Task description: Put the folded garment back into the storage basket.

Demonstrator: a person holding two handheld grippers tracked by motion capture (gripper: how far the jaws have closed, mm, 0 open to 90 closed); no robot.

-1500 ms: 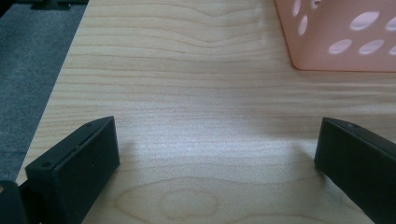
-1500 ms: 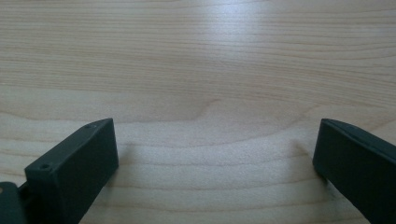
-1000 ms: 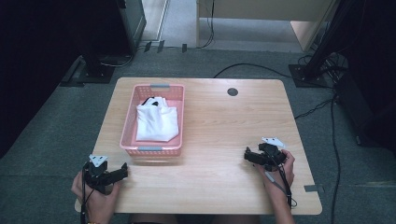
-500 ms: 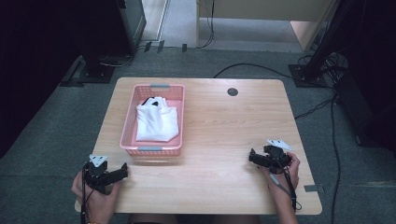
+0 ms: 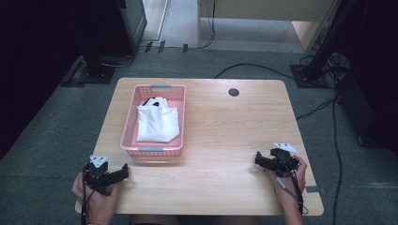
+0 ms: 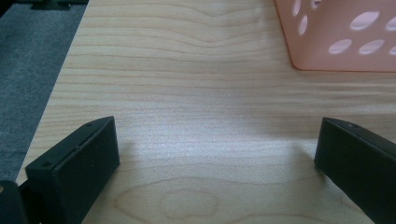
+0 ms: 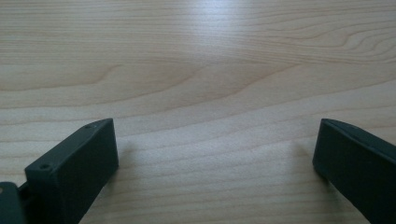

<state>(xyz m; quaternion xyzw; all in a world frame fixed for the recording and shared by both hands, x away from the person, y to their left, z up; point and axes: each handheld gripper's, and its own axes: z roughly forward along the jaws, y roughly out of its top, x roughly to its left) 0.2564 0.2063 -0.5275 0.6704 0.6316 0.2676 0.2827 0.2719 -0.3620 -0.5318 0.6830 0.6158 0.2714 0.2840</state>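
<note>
High view: wooden table (image 5: 225, 140), grey carpet (image 5: 51, 136).

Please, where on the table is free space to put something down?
The wide patch of table between the pink basket and the right gripper is bare. So is the strip before the left gripper. The basket itself is crowded with white cloth.
</note>
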